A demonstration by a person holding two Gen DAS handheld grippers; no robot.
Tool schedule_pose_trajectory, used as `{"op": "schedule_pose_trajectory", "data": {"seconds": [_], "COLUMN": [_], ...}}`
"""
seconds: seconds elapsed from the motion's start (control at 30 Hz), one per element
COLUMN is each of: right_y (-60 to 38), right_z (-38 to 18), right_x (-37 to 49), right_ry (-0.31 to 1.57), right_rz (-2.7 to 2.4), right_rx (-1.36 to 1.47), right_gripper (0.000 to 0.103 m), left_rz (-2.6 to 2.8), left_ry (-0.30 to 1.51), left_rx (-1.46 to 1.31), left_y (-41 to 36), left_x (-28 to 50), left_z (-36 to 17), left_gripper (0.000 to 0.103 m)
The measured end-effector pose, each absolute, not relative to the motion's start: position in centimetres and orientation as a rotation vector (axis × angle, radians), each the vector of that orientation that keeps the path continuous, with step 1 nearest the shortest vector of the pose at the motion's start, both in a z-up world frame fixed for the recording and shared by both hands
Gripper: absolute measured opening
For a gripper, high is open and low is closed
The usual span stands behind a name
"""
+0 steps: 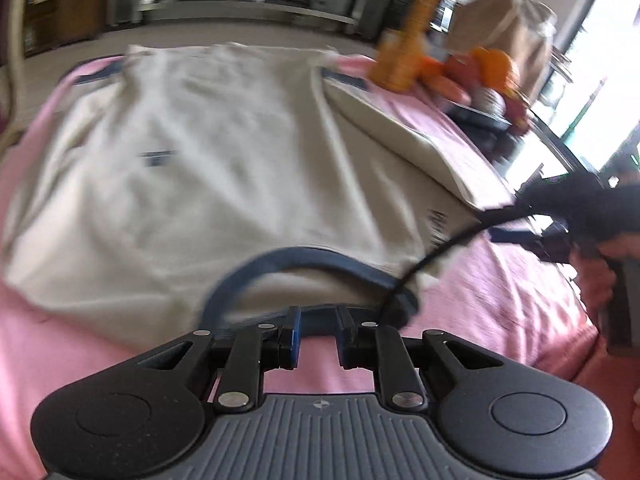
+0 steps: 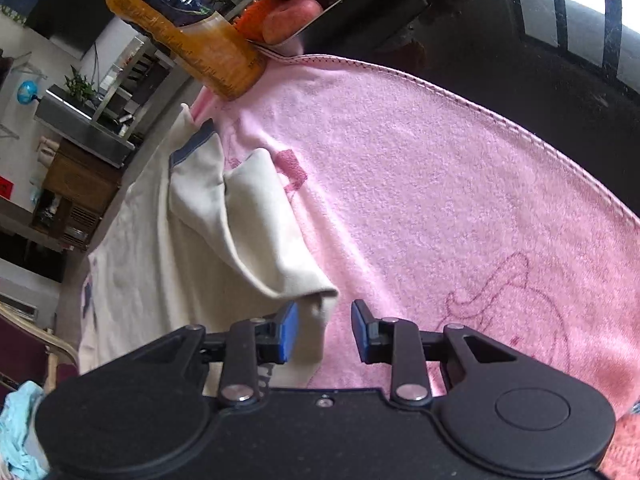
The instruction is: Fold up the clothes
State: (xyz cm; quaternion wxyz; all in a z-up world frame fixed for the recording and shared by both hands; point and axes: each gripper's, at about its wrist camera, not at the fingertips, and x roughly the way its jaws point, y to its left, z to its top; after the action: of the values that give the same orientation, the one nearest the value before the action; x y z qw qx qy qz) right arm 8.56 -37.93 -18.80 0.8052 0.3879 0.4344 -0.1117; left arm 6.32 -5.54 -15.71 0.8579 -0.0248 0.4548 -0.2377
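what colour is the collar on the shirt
Dark navy blue, on a cream shirt. The collar shows best in the left wrist view, just ahead of the left claw.

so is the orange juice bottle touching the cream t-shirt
Apart. The right wrist view shows the orange juice bottle standing on pink towel, with towel visible between it and the cream t-shirt.

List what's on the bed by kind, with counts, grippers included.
Shirt: 1
Blanket: 1
Bottle: 1
Fruit tray: 1
Grippers: 2, left gripper, right gripper
Total: 6
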Motion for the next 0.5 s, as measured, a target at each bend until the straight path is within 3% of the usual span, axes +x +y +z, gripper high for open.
{"op": "schedule_pose_trajectory", "data": {"seconds": [0.3,0.5], "right_y": [-39.5,-37.0], "right_z": [-17.9,-17.8], "right_x": [10.2,12.0], "right_ry": [0.987,1.057], "right_rz": [-0.157,-0.032], "right_rx": [0.734,0.466], "right_gripper": [0.030,0.032], "left_rz": [-0.575,-0.574], "left_ry": [1.003,0.985], "left_rx": [-0.012,0.051], "left_y": [-10.5,-12.8], "left_x": [6.3,6.3], "left_z": [-16.4,-17.1], "left_gripper": [0.018,0.015]}}
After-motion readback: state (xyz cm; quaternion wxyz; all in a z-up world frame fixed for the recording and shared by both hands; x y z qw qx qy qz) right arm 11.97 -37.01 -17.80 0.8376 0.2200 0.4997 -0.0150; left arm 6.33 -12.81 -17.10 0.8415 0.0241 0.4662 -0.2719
